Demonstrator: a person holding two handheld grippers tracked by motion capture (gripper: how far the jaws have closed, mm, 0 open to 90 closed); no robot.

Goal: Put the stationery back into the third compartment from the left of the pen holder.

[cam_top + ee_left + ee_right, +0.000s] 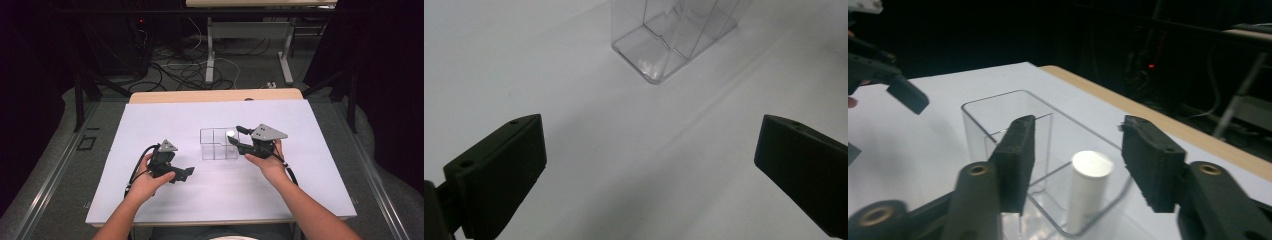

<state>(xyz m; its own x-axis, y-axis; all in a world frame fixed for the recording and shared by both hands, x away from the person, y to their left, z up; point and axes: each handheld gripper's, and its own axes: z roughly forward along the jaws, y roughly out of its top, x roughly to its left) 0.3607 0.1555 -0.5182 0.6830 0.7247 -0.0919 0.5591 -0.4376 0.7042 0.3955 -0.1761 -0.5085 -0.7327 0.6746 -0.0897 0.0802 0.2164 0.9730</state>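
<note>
Black jaws of my right gripper stand apart around the white cylinder, upright in a corner compartment of the clear box, so I judge it placed, retreat left; left gripper idles open

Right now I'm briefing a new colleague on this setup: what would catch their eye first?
A clear plastic divided box sits mid-table on the white sheet, with a white cylinder standing upright in its near-right compartment. The right gripper hangs open just above that cylinder, not touching it. The left gripper is open too, aimed at the box's corner.
</note>
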